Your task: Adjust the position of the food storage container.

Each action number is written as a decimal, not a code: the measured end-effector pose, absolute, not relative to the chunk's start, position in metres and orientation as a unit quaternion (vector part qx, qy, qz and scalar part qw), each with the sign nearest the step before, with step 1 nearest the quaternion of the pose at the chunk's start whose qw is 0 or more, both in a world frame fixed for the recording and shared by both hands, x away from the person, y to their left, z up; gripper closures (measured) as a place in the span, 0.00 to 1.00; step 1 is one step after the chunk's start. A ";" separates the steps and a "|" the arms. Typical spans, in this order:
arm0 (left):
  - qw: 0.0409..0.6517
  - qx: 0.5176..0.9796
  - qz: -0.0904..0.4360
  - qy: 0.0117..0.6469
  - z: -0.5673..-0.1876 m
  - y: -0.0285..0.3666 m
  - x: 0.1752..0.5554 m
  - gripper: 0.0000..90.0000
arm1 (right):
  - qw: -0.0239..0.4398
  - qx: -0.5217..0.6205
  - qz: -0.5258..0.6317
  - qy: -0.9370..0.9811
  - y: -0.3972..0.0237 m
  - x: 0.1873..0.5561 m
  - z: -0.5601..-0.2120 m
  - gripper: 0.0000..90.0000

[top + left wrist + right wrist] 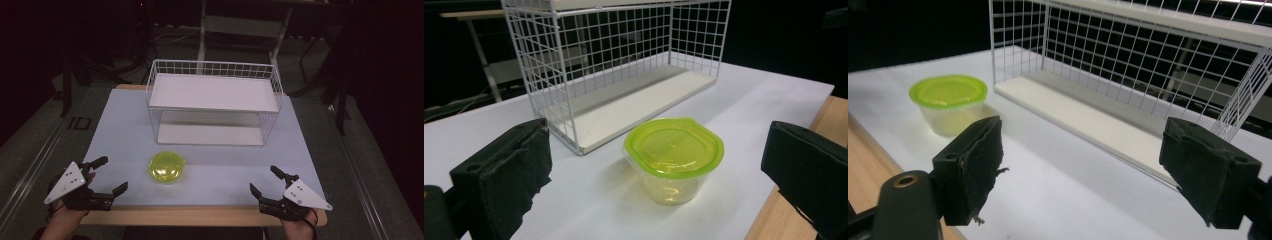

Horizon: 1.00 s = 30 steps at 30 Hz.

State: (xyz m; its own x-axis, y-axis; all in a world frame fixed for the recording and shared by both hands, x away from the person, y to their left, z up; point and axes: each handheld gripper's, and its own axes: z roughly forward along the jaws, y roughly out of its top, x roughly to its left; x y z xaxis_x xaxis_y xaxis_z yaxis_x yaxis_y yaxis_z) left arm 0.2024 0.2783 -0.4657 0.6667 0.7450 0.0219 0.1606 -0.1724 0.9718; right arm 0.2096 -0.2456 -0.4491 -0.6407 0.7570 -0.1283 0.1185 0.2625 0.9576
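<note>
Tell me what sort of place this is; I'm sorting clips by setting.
Probably a lab or test workspace, not a home: a white-topped table with one wire rack and one green-lidded container, dark surroundings, metal frames behind.

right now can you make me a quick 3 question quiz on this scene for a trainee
1. True or false: the green-lidded container stands inside the wire shelf rack.
2. Which gripper is nearer the container? A) left gripper B) right gripper
3. Fill in: the jaws of both grippers stand ____.

Key:
1. False; it stands on the white table top, in front of the rack.
2. A.
3. Open, with nothing between them.
</note>
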 end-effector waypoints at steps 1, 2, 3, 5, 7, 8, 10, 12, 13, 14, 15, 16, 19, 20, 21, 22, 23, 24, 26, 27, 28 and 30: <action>0.561 0.720 0.260 0.314 -0.466 0.278 0.202 0.01 | 0.302 0.298 0.529 0.735 -0.246 0.210 -0.449 0.19; 0.561 0.721 0.259 0.312 -0.466 0.278 0.202 0.01 | 0.300 0.297 0.528 0.737 -0.245 0.210 -0.449 0.19; 0.562 0.721 0.259 0.312 -0.466 0.277 0.202 0.00 | 0.296 0.294 0.530 0.738 -0.246 0.210 -0.449 0.19; 0.564 0.721 0.257 0.311 -0.466 0.277 0.202 0.00 | 0.295 0.293 0.535 0.735 -0.247 0.211 -0.448 0.19; 0.576 0.716 0.250 0.306 -0.464 0.277 0.201 0.00 | 0.301 0.299 0.538 0.729 -0.249 0.211 -0.448 0.18; 0.582 0.713 0.246 0.304 -0.463 0.276 0.201 0.00 | 0.302 0.299 0.538 0.728 -0.250 0.211 -0.448 0.18; 0.589 0.710 0.245 0.300 -0.461 0.275 0.199 0.00 | 0.301 0.299 0.540 0.727 -0.250 0.211 -0.448 0.16; 0.593 0.709 0.237 0.299 -0.460 0.274 0.199 0.00 | 0.303 0.299 0.540 0.726 -0.250 0.211 -0.448 0.16; 0.591 0.714 0.225 0.302 -0.456 0.272 0.198 0.00 | 0.302 0.300 0.543 0.724 -0.249 0.211 -0.447 0.16; 0.587 0.718 0.221 0.302 -0.454 0.271 0.197 0.00 | 0.302 0.300 0.543 0.724 -0.249 0.211 -0.447 0.16; 0.588 0.721 0.214 0.297 -0.452 0.271 0.197 0.00 | 0.303 0.299 0.544 0.723 -0.249 0.211 -0.447 0.16; 0.595 0.720 0.206 0.293 -0.450 0.272 0.197 0.00 | 0.304 0.299 0.543 0.723 -0.249 0.211 -0.447 0.16; 0.589 0.718 0.226 0.295 -0.445 0.271 0.196 0.02 | 0.302 0.300 0.541 0.725 -0.248 0.212 -0.448 0.16; 0.590 0.717 0.226 0.294 -0.444 0.271 0.197 0.06 | 0.302 0.300 0.539 0.727 -0.247 0.212 -0.449 0.16; 0.591 0.717 0.221 0.296 -0.443 0.271 0.199 0.06 | 0.301 0.299 0.538 0.728 -0.246 0.213 -0.449 0.16; 0.588 0.720 0.216 0.298 -0.443 0.271 0.201 0.06 | 0.299 0.300 0.536 0.730 -0.246 0.213 -0.450 0.16; 0.585 0.719 0.218 0.304 -0.442 0.271 0.204 0.07 | 0.298 0.298 0.536 0.731 -0.245 0.213 -0.450 0.16; 0.586 0.718 0.215 0.307 -0.442 0.271 0.205 0.11 | 0.297 0.296 0.536 0.733 -0.244 0.213 -0.450 0.16; 0.580 0.721 0.208 0.317 -0.442 0.270 0.210 0.17 | 0.297 0.293 0.536 0.734 -0.242 0.213 -0.450 0.16; 0.580 0.721 0.208 0.317 -0.442 0.270 0.210 0.19 | 0.297 0.291 0.536 0.734 -0.241 0.213 -0.450 0.16; 0.567 0.726 0.201 0.332 -0.444 0.269 0.215 0.26 | 0.297 0.290 0.536 0.735 -0.240 0.213 -0.450 0.16; 0.562 0.728 0.198 0.339 -0.447 0.268 0.220 0.36 | 0.295 0.286 0.535 0.738 -0.238 0.213 -0.451 0.16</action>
